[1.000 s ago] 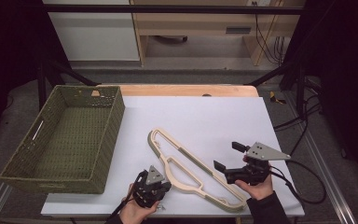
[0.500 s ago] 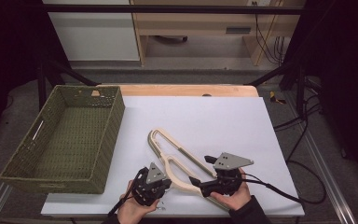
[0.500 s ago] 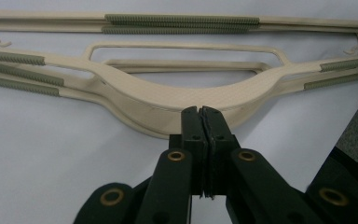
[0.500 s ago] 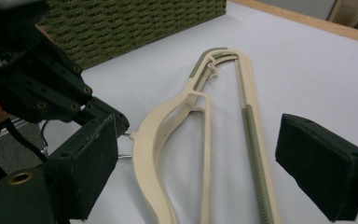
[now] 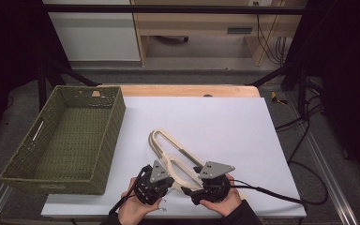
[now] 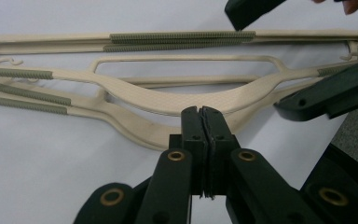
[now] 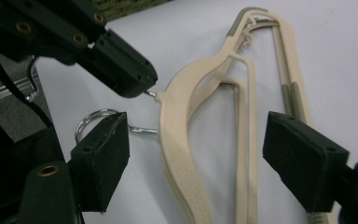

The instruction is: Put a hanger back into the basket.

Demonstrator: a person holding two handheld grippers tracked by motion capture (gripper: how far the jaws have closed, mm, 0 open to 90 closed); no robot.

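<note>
Two cream hangers (image 5: 178, 161) lie stacked on the white tabletop (image 5: 225, 126), running from the middle toward the near edge, their wire hooks (image 7: 98, 119) at the near end. My left tongs (image 6: 203, 122) are pressed together, tips touching the near edge of the hangers; I cannot tell whether they pinch anything. My right tongs (image 7: 196, 158) are spread wide, one pad on each side of the hangers' neck, not touching. A green woven basket (image 5: 115, 117) stands at the left, just beside the hangers' far end.
</note>
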